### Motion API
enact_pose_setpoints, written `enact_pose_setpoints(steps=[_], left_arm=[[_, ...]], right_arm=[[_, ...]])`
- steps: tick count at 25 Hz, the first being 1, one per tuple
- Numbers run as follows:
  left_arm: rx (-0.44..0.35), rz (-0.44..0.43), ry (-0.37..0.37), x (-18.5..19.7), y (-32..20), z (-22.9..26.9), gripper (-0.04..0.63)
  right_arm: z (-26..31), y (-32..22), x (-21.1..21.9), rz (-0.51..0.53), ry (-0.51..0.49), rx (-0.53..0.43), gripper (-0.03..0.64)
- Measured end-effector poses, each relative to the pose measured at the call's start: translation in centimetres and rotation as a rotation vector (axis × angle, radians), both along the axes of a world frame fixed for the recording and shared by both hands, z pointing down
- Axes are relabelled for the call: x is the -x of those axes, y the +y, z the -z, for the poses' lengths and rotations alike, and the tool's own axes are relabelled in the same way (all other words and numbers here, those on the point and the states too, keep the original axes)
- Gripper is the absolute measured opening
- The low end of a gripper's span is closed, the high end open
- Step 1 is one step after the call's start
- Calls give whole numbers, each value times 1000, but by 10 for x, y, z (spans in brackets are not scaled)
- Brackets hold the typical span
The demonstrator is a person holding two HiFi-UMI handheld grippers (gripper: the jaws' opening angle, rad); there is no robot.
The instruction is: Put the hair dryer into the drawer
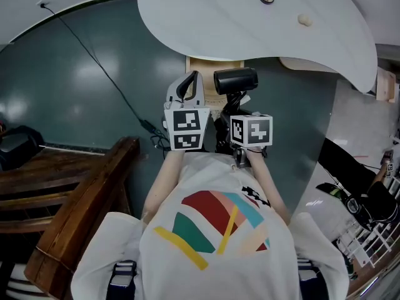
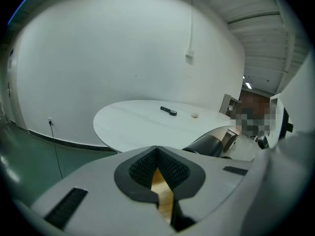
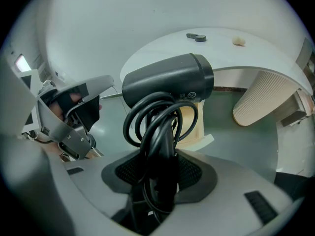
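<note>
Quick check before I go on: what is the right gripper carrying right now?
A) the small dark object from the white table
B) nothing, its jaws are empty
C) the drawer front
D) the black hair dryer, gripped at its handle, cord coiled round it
D: in the right gripper view, the right gripper is closed on the handle of the hair dryer, and the coiled cord is looped round that handle.
</note>
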State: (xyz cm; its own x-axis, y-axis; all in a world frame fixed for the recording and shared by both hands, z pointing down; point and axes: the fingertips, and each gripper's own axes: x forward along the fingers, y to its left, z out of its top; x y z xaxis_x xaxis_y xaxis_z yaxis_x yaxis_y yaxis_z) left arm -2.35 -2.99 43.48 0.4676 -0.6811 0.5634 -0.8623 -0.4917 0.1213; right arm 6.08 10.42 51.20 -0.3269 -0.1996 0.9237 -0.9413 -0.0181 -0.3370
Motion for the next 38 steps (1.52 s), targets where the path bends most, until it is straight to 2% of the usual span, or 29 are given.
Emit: enact_pose_setpoints(steps=[7,16,21,33,38], left_arm=[[51,2,-8,4,9,-16,17],[76,-7,-13,4,13,-25,17],[88,-11,-14,6,14,-27,17],[97,2,-13,7,8,-30,17],[95,11,-5,6,4,-30,17]], right_arm=[[-16,15,9,-18,-41,90,189],[-52,24,12,-7,-53,127,189],[-42,10,10,20,12,158,189],[-59,-7,8,50,25,230,189],[-63,-11,6,94,24,274,189]])
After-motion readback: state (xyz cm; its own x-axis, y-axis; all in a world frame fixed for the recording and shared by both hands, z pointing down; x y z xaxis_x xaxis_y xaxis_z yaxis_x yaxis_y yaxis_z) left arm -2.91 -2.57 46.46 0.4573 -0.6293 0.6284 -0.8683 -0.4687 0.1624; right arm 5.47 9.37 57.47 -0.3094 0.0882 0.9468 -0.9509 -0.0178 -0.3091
